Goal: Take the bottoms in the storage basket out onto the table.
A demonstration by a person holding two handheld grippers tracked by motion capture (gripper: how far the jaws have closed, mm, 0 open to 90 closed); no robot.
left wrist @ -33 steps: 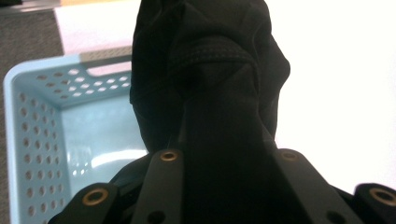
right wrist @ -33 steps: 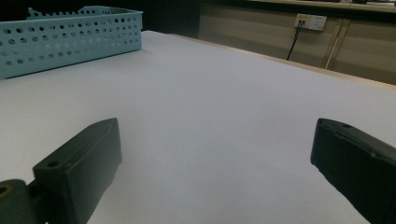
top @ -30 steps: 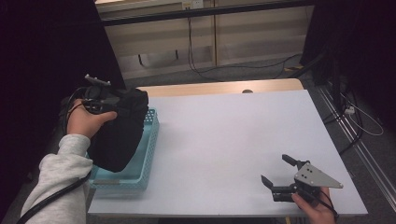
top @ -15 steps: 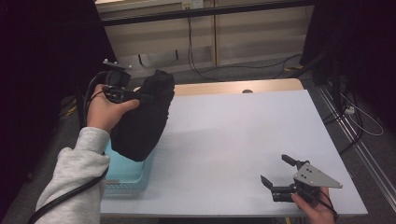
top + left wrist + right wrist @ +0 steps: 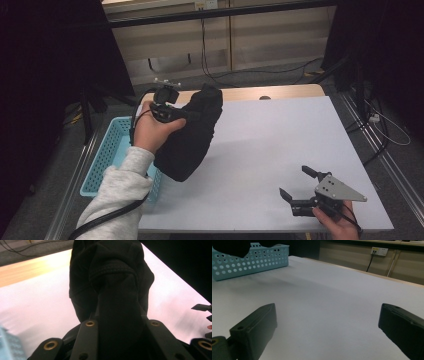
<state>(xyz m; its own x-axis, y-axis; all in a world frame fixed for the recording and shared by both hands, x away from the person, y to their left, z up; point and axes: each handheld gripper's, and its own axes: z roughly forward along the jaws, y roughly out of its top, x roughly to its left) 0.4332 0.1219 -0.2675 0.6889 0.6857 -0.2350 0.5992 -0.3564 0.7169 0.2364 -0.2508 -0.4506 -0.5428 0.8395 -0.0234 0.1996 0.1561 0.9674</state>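
The left gripper (image 5: pixel 192 114) is pinched on a bunched fold of the soft black fabric garment (image 5: pixel 187 137), which hangs in the air above the near-left part of the white table (image 5: pixel 280 145), just beside the light-blue perforated plastic basket (image 5: pixel 102 159). The garment drapes limp and folds under its own weight, so it is judged light, non-fragile and liable to slip; grip a thick seam or gathered fold. The right gripper (image 5: pixel 301 189) rests on the table's near-right corner, jaws spread wide and holding nothing.

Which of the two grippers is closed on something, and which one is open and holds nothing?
The left gripper is closed on the black garment, lifted beside the blue basket. The right gripper rests low over the white table, jaws apart, holding nothing.
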